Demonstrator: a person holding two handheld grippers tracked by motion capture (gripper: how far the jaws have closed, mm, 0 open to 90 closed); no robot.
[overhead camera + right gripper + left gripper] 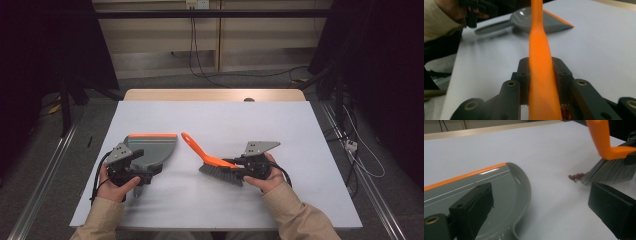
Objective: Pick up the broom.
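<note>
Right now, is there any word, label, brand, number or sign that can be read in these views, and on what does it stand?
None can be read.
Dustpan: plain grey with an orange lip, no marking.
Hand brush: plain orange handle, no marking.
Wall socket plate at the back: too small to read.

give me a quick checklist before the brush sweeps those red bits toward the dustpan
1. Brush grip: the right gripper is shut on the brush, jaws clamped on both sides of its orange handle. Ok.
2. Bristles against the red crumbs: the bristle tips sit right at the pile. Ok.
3. Dustpan hold: the left gripper has its jaws wide apart, one over the dustpan, the other over the table, nothing pinched. Not ok.
4. Dustpan mouth facing the crumbs: the orange lip points away from the brush. Not ok.
5. Path between crumbs and dustpan: bare table surface. Ok.
</note>
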